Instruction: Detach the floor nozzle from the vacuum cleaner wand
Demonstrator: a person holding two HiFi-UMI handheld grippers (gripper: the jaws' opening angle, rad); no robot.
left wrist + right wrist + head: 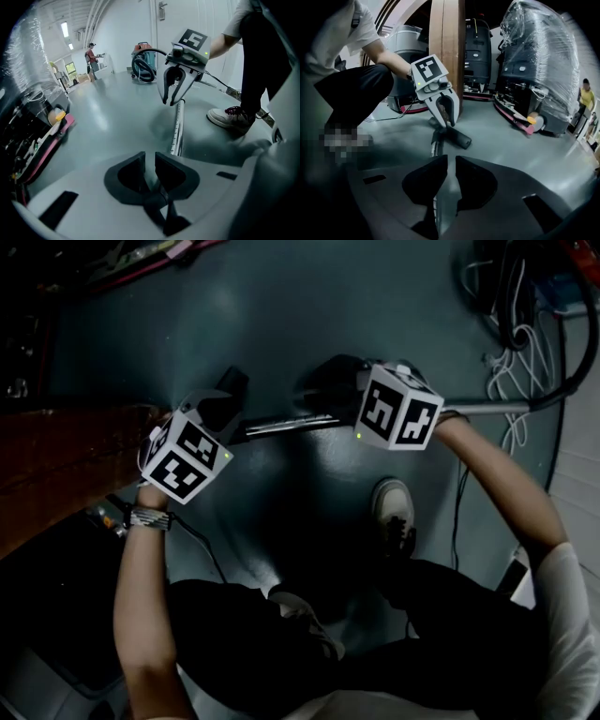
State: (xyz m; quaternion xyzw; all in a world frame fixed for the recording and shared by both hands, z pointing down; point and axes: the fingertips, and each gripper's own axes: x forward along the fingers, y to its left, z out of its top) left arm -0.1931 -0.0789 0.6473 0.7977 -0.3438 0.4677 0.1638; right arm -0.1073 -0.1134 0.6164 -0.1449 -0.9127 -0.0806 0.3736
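The metal wand [291, 423] lies flat on the grey floor and runs off to the right. At its left end is the black floor nozzle [457, 136]. My left gripper [228, 395] hangs just above that nozzle end, jaws a narrow gap apart with nothing between them [151, 166]. In the right gripper view the left gripper [446, 123] points down at the nozzle. My right gripper [319, 385] hovers over the wand [177, 131] further right, and its jaws [451, 171] stand slightly apart with only floor and wand [436, 146] below. In the left gripper view the right gripper [172, 101] faces the camera.
The person's shoe [394, 512] rests close below the wand. Loose cables [511, 362] lie at the right. A brown wooden panel [56, 456] stands at the left. A vacuum body with coiled hose [143, 61] sits far back, and a plastic-wrapped machine [539, 65] stands beside the nozzle.
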